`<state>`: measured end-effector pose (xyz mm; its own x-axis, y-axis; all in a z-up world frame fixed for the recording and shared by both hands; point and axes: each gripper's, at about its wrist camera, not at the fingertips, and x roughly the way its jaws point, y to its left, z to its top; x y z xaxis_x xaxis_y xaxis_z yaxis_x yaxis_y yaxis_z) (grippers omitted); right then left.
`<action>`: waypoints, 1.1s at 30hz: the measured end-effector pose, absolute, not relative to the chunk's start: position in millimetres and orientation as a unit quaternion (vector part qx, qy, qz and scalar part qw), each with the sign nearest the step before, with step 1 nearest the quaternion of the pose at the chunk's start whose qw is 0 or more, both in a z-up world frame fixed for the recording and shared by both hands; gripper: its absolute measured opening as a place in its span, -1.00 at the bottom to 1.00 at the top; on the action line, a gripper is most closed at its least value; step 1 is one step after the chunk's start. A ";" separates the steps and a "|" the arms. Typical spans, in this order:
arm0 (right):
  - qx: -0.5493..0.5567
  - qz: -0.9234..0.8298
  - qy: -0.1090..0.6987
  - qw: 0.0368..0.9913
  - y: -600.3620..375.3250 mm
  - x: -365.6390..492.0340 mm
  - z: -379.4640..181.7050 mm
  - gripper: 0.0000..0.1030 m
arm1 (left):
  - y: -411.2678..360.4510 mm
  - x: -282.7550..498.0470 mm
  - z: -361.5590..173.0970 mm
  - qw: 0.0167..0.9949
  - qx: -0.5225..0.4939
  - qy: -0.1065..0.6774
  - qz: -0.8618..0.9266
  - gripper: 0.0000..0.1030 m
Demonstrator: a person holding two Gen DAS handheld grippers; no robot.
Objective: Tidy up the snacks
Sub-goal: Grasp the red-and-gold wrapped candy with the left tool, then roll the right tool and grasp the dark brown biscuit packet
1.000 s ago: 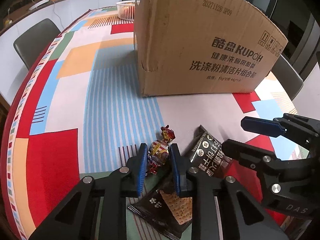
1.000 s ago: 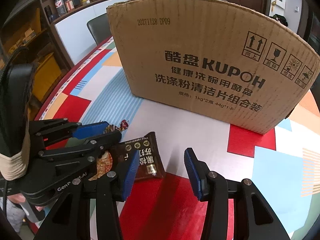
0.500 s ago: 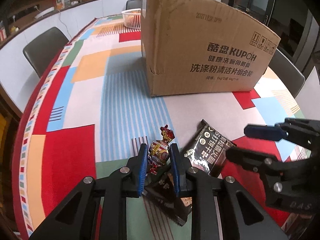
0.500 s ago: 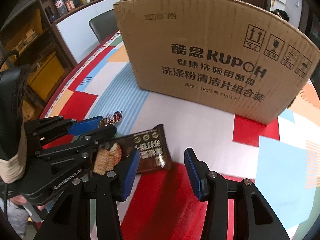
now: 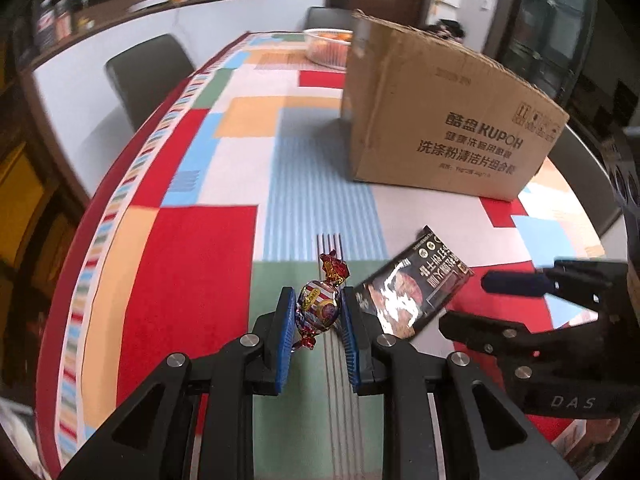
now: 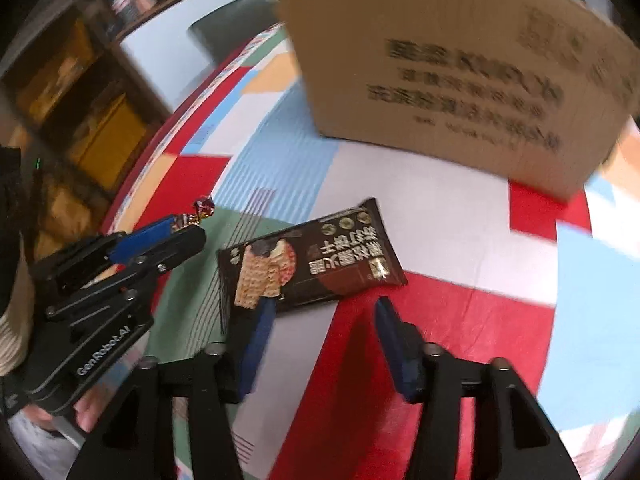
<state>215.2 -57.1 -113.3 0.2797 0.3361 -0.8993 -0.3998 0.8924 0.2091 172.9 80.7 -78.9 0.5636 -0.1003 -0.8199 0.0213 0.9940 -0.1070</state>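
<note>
A foil-wrapped candy (image 5: 318, 307) with red twisted ends is clamped between the blue pads of my left gripper (image 5: 316, 312), lifted above the patterned tablecloth. From the right wrist view, that left gripper (image 6: 176, 232) sits at the left with the candy's red tip (image 6: 204, 207) sticking out. A dark brown cracker packet (image 6: 312, 260) lies flat on the cloth just beyond my right gripper (image 6: 324, 312), whose jaws are opening with nothing between them. The same packet (image 5: 412, 284) lies between the two grippers in the left wrist view, where the right gripper (image 5: 476, 300) shows at the right.
A large cardboard box (image 5: 440, 120) stands on the table beyond the snacks. A white basket (image 5: 326, 46) with orange contents sits behind it. Dark chairs (image 5: 148, 76) line the table's left edge. A hand (image 6: 86, 412) grips the left tool.
My left gripper has risen with the candy and drawn back from the box. The cracker packet is fully uncovered and lies flat. My right gripper's jaws have spread wider.
</note>
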 end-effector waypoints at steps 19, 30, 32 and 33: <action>-0.483 0.440 0.458 0.603 26.0 214.8 -104.5 0.45 | 73.9 138.2 -72.8 0.866 -0.120 0.483 0.045 -0.55; -0.603 0.497 0.409 0.471 60.5 206.9 -140.5 0.46 | 80.0 140.1 -86.2 0.847 -0.158 0.505 0.048 -0.55; -0.607 0.501 0.406 0.465 65.9 208.3 -142.4 0.52 | 80.3 141.4 -89.1 0.845 -0.161 0.508 0.048 -0.55; -0.605 0.503 0.408 0.463 68.1 210.6 -142.5 0.52 | 81.6 142.3 -90.9 0.843 -0.164 0.510 0.046 -0.55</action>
